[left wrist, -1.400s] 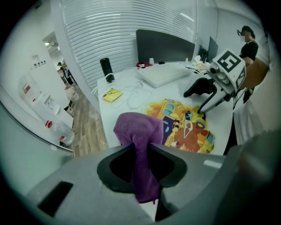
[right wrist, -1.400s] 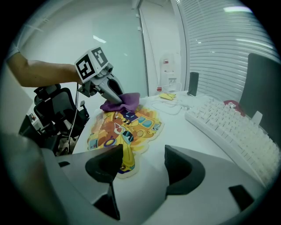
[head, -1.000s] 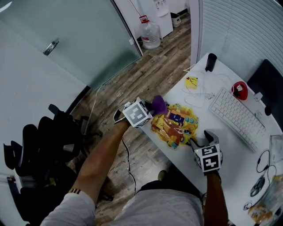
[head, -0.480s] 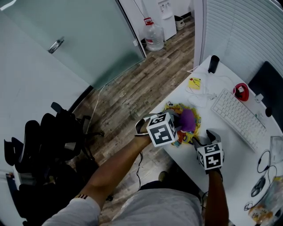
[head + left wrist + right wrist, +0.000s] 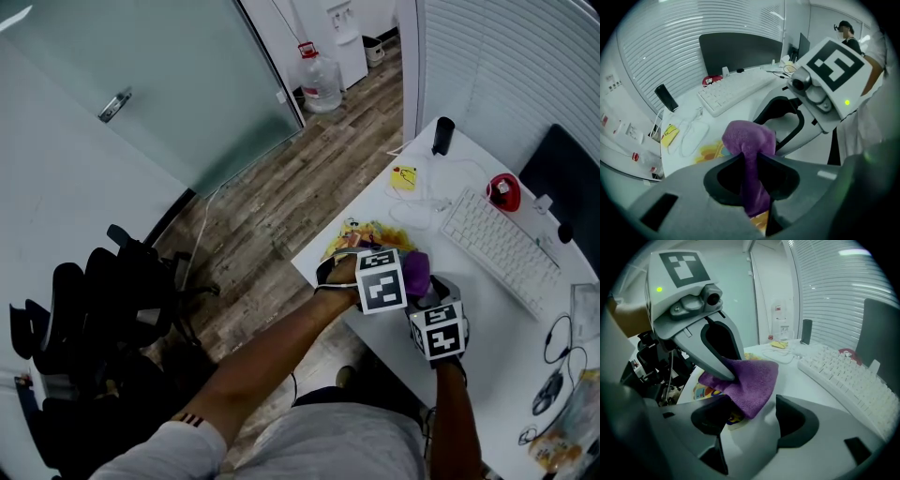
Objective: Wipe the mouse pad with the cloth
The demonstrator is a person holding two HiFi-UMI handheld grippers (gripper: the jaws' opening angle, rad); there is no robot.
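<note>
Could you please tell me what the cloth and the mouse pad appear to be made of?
Cloth: probably microfibre or fleece, purple and matte; its surface looks fuzzy and it drapes in soft folds.
Mouse pad: likely fabric-topped, with a colourful cartoon print and little sheen; it lies thin and flat. Its backing is not visible.

Purple cloth, yellow cartoon-print mouse pad

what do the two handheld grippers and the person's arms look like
Both the left gripper and right gripper have light grey bodies, dark curved tongs, a round camera lens and a small green light. Each carries a white cube printed with black square markers. The person wears a light grey short sleeve with a striped cuff.
</note>
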